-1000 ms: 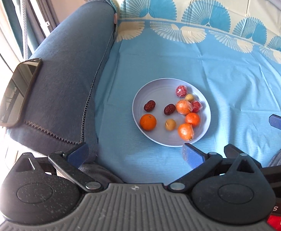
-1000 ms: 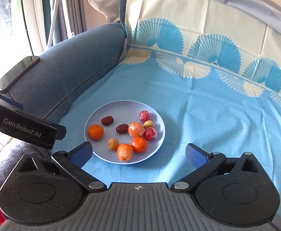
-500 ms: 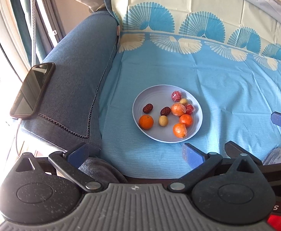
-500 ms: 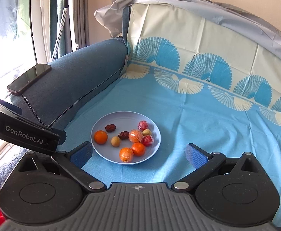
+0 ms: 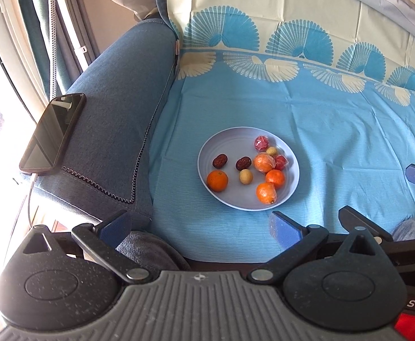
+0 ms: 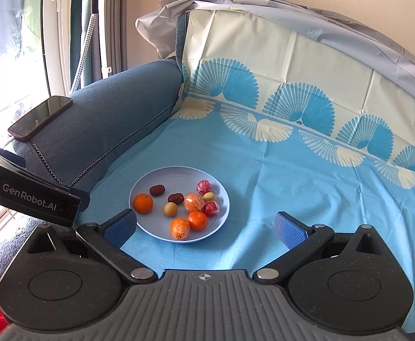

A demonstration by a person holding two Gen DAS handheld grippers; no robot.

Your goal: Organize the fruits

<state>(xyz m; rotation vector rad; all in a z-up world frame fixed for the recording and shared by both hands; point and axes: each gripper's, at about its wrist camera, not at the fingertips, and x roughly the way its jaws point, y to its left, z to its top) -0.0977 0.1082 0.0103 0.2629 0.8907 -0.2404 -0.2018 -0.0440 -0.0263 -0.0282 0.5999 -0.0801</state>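
Holding my left tool (image 5: 199,224) and right tool (image 6: 204,224) spread wide and empty above the sofa's front edge, I see the fruit all on the pale plate (image 5: 224,145), near the armrest (image 5: 116,99). Wrapped oranges (image 5: 264,162) crowd together; a careless pinch could roll them off onto the soft cloth (image 5: 335,130).

Plate (image 5: 216,145) smooth matt plastic. Two oranges (image 5: 263,162) in glossy clear wrap. Cover (image 5: 335,142) thin creased cloth. Armrest (image 5: 116,91) coarse matt fabric. Phone (image 5: 52,133) glossy glass. Gripper pads (image 6: 288,231) textured blue rubber.
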